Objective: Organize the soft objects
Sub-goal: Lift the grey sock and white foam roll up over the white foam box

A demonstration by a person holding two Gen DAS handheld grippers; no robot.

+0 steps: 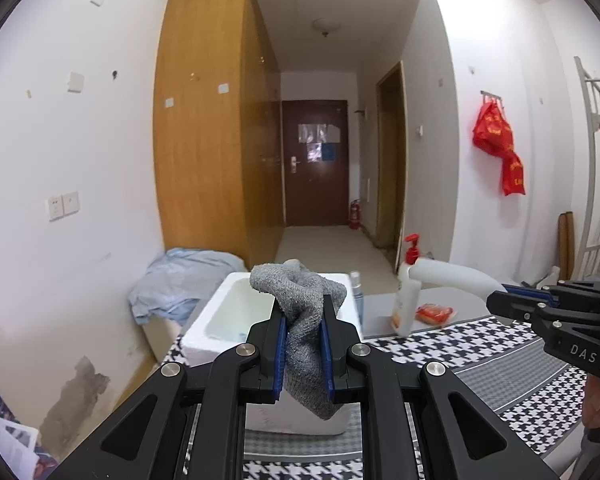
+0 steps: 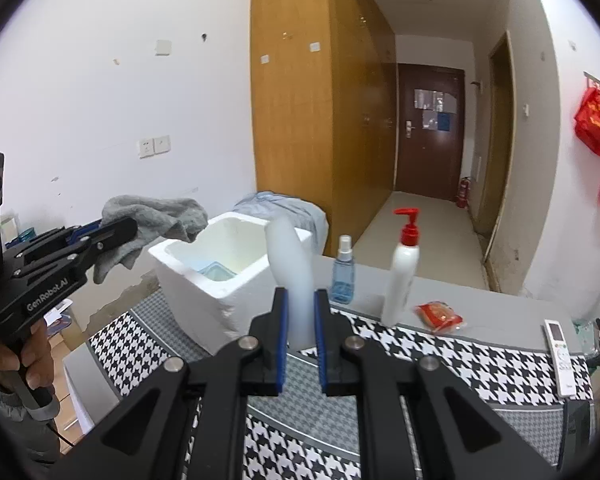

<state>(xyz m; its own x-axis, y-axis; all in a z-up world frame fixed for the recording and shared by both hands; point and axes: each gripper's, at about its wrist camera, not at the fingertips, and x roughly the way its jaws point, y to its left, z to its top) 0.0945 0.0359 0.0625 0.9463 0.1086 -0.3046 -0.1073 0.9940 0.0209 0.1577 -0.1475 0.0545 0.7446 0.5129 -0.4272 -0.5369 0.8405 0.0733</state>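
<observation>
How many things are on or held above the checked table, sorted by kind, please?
Soft things held in a claw: 2 (grey cloth, white foam piece)
Bottles: 2 (blue spray bottle, white pump bottle)
Foam box: 1
Red packet: 1
Remote control: 1
Total: 7

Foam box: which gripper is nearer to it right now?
Left. The left gripper, shut on the grey cloth, hangs beside the foam box at its rim. The right gripper, shut on a white soft piece, sits back over the checked mat.
</observation>
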